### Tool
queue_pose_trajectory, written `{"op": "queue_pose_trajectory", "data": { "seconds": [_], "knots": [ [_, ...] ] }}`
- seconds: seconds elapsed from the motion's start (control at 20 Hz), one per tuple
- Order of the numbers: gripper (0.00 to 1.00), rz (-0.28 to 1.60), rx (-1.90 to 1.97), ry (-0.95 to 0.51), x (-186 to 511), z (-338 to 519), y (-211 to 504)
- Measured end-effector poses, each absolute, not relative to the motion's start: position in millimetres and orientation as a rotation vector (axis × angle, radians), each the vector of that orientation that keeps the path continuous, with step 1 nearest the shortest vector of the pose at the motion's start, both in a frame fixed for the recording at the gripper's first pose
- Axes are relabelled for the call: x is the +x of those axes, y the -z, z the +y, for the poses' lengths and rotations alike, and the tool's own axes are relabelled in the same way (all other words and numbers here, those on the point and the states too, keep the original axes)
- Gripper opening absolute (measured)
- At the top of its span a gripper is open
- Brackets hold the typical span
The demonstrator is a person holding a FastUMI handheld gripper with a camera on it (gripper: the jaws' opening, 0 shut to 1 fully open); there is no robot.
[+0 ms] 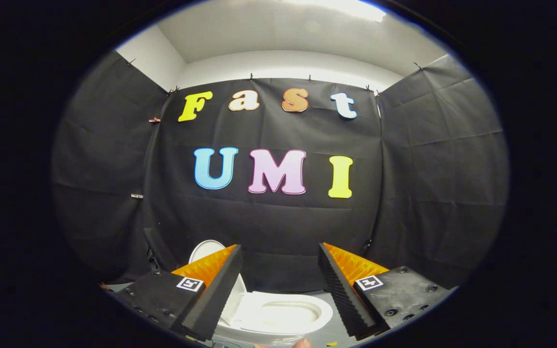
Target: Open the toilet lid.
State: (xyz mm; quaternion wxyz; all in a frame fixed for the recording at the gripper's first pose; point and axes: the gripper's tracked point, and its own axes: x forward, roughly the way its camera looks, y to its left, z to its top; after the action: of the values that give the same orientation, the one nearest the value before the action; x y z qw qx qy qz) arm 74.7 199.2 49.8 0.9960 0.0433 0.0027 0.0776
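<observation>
The gripper (281,270) is held high, its fingers spread wide apart with nothing between them, pointing at the far wall rather than down at the work. Below and just ahead of them sits the toilet (278,316), a small white one on the floor. Its seat ring and bowl are bare to view, and the lid (207,250) appears to stand upright on the left side, its rounded top rising behind the left finger. The lower part of the lid is hidden by that finger, so how far back it leans cannot be told.

Judged from this, the lid looks already raised, or nearly so. The step in hand is then to check and finish, not to grab. To do it well, tip the gripper down so the hinge side comes into sight. If the lid leans securely, leave it alone. If it seems ready to fall, bring one finger against its inner face, low on the edge, and press it gently to the left until it rests. Keep the fingers apart for this; a push is enough and a pinch could tug the lid back down. Move slowly, since a small toilet like this may slide or tip under a hard shove.

A fingertip (301,343) shows at the near edge, close to the bowl.
</observation>
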Motion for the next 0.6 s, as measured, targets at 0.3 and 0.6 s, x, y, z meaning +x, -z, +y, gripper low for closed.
{"op": "queue_pose_trajectory", "data": {
  "seconds": [0.3, 0.6],
  "knots": [
    [0.98, -0.026, 0.115, -0.12, 50, 133, -57],
    [0.98, 0.0, 0.116, -0.106, 25, 84, -36]
  ]
}}
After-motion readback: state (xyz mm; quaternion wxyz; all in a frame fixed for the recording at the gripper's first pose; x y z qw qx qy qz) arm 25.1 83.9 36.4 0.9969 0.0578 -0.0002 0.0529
